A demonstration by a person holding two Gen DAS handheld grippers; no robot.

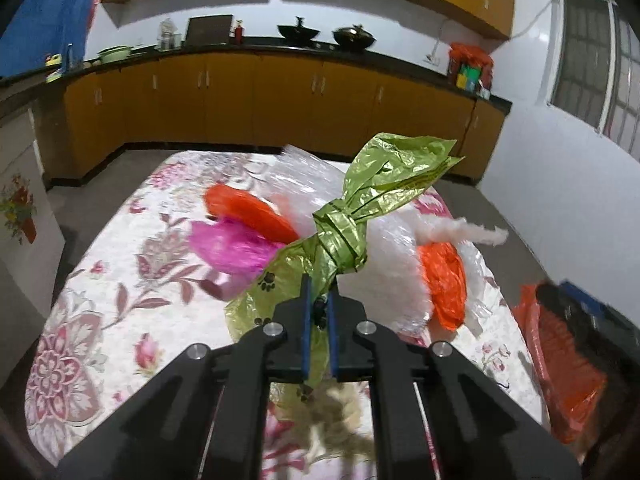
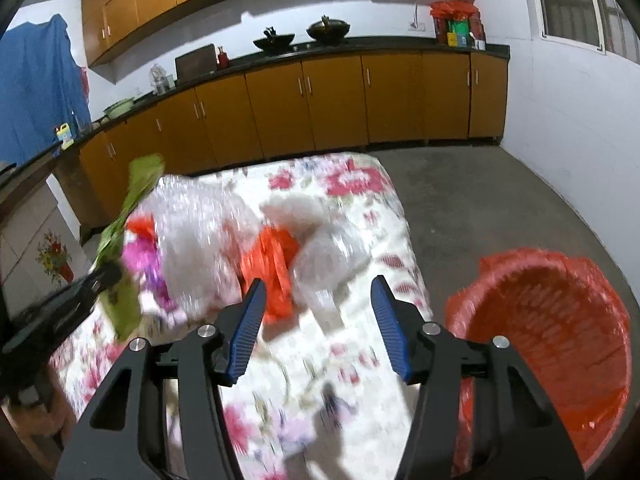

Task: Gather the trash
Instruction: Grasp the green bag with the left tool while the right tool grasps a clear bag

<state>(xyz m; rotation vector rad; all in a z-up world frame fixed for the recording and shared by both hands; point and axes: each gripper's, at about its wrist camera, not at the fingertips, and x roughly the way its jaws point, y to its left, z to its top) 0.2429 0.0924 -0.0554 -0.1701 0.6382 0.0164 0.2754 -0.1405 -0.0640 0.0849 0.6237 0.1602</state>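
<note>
Your left tool (image 1: 320,300) pinches the green bag (image 1: 340,236) below its knot: light, crinkly, slippery. Right tool (image 2: 318,300) is half-wide, empty, orange wrapper (image 2: 274,268) just ahead; bin (image 2: 552,332) right.

— Where does the trash lie?
— On the table (image 1: 96,280), heaped toward its far half: crumpled plastic bags (image 2: 200,220), with the knotted bag (image 1: 340,236) at the heap's left, pinched in the left gripper (image 1: 320,300).
— And the bin?
— The lined trash basket (image 2: 560,320) stands on the floor, just right of the table.
— Behind it all?
— A cabinet run (image 2: 340,100) along the far wall, woks (image 2: 328,28) on its counter.
</note>
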